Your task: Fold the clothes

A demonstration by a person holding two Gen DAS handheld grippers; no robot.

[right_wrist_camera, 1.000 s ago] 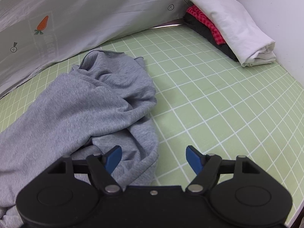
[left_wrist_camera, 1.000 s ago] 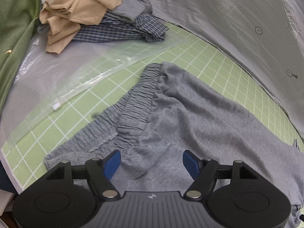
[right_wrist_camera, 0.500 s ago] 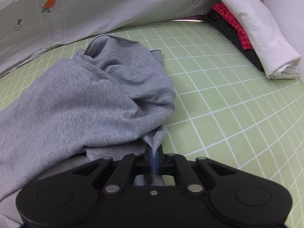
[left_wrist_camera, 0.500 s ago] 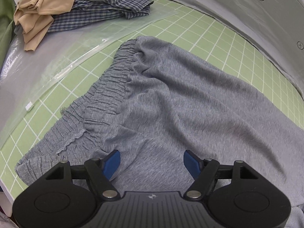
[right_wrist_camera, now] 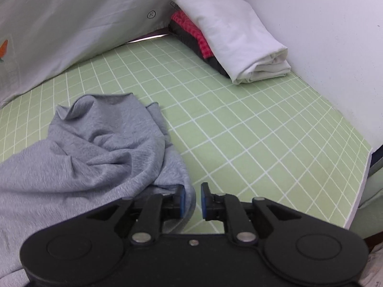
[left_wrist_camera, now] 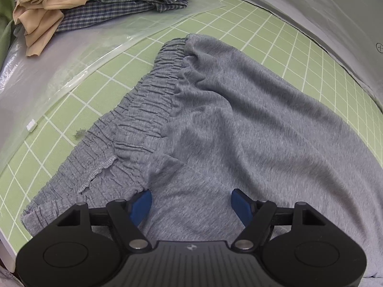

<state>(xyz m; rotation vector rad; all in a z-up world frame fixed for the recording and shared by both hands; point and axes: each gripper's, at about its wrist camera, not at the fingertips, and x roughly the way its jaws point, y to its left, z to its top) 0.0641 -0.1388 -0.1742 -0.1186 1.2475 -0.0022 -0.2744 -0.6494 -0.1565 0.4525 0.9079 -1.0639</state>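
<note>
Below the left gripper [left_wrist_camera: 191, 203], whose blue pads are spread wide apart, the grey sweatpants [left_wrist_camera: 239, 119] are seen laid across the green grid mat [left_wrist_camera: 275, 33], with the gathered elastic waistband [left_wrist_camera: 143, 110] turned toward the mat's left edge. Cloth lies under and between the pads, but nothing is clamped by them. Beyond the waistband, a clear plastic bag [left_wrist_camera: 79, 55] is spread out, and a heap of plaid and tan clothes [left_wrist_camera: 95, 4] is piled on it. At the right gripper [right_wrist_camera: 192, 199], the pads are drawn near each other with a narrow gap left between them; a fold of the sweatpants' crumpled end [right_wrist_camera: 100, 138] lies against the left pad, and whether it is pinched cannot be told. A folded stack topped by a white garment [right_wrist_camera: 234, 31] is set in the far corner, well apart from the sweatpants.
</note>
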